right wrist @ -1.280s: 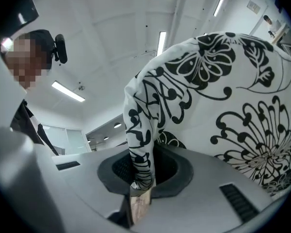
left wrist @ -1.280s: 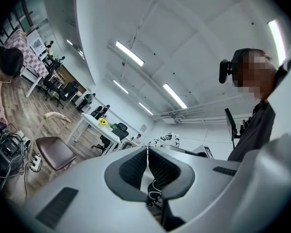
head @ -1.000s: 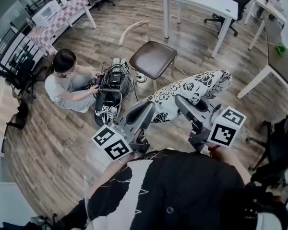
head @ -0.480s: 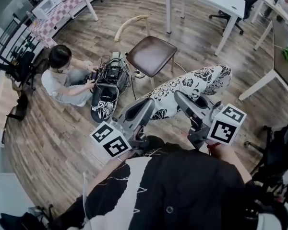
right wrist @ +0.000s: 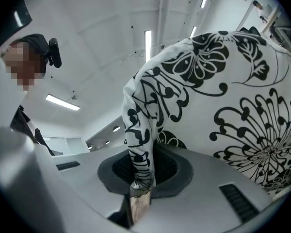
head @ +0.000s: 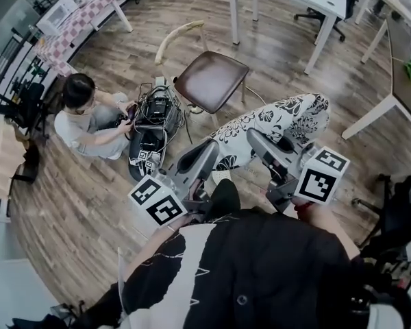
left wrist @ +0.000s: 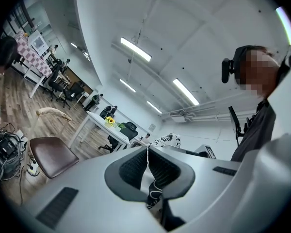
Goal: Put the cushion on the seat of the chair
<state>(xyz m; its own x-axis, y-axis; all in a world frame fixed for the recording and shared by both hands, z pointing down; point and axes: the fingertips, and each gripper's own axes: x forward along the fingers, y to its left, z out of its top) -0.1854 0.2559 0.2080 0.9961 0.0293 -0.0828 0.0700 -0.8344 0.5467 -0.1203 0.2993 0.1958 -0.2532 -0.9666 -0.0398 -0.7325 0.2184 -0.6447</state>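
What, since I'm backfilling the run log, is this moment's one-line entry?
left claw: shut on cushion | right claw: shut on cushion | chair seat: bare

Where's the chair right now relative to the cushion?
In the head view the chair stands upper centre, seat bare, beyond and left of the cushion. A seated person and a tangle of cables are on the floor to its left.
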